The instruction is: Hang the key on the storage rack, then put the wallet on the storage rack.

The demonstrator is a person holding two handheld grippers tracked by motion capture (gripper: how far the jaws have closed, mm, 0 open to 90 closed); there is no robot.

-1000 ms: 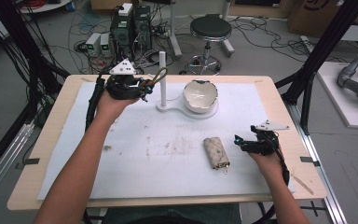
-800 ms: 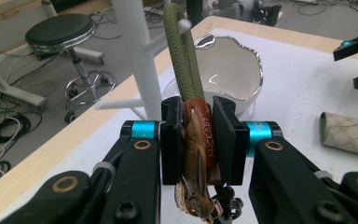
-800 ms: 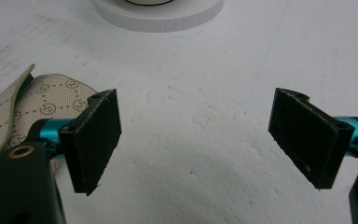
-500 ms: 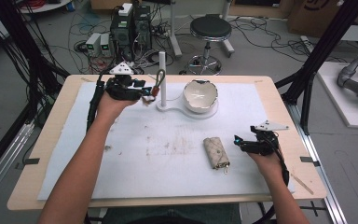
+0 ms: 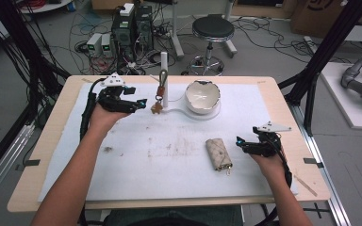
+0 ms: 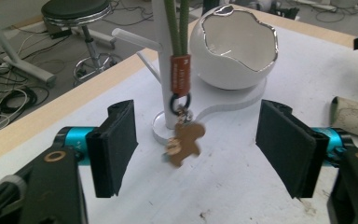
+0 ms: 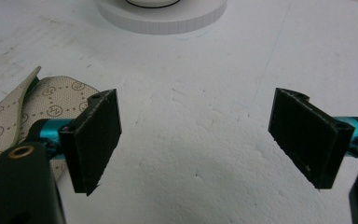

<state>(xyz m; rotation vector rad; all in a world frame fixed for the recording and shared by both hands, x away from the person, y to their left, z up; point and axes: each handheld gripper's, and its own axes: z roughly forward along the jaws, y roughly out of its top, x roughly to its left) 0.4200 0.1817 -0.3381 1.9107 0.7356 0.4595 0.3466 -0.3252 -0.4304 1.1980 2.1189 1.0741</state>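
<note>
A keychain [image 5: 158, 96] with a green cord loop, an orange tag [image 6: 179, 77] and a gingerbread charm [image 6: 184, 143] hangs from the white stand [image 5: 164, 66]. My left gripper [image 5: 139, 102] sits just left of it. Its jaws have just been opening and stand wide in the left gripper view [image 6: 198, 145], with the charm dangling ahead between them, untouched. A beige patterned key pouch [image 5: 218, 154] lies flat on the sheet. My right gripper [image 5: 240, 142] rests to the right of the pouch, open, with bare sheet between its pads [image 7: 95, 140]; the pouch [image 7: 9, 116] lies at its left.
A white egg-shaped bowl [image 5: 201, 96] sits on the round end of the stand's curved base [image 7: 163, 16]. A white foam sheet [image 5: 169, 160] covers the wooden table [image 5: 70, 89]. Beyond the far edge are a stool [image 5: 212, 28], computer boxes and cables.
The left gripper has opened and let go of the keychain, which now hangs free on the stand. The left hand has drawn back a little and lower. The right hand has kept still.
</note>
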